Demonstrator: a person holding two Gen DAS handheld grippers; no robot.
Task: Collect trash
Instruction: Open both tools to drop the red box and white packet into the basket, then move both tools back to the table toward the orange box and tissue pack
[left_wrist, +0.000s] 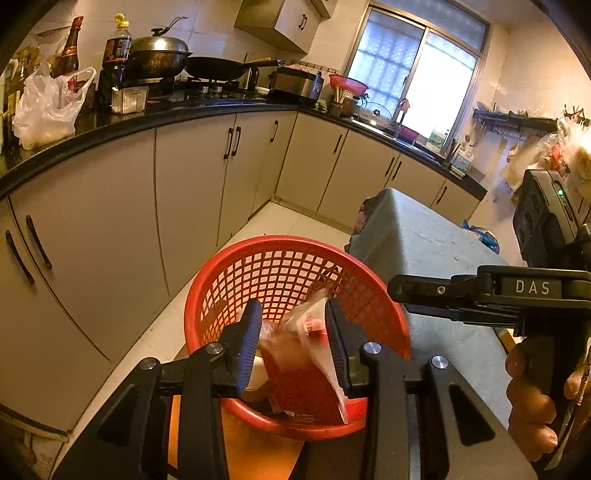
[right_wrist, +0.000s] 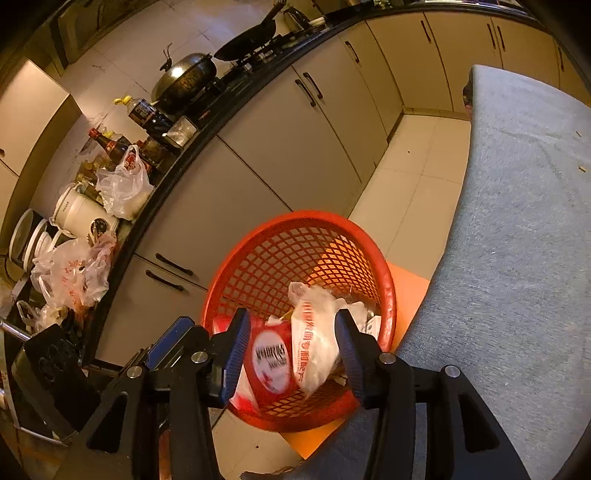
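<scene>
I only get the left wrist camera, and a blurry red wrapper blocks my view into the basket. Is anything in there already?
Observer: Yes. The right wrist camera shows a white plastic bag with red lettering inside the red basket.
Operator: Is the other gripper squeezing that bag?
Observer: It seems not. The right gripper has its fingers wide apart, and the bag looks blurred, as if dropping.
Operator: What's further along the counter, past my picture's edge?
Observer: A white pot, and beside it a plastic bag with pink print.

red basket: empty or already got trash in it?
Not empty. The red basket holds a red-and-white wrapper and a white plastic bag.
</scene>
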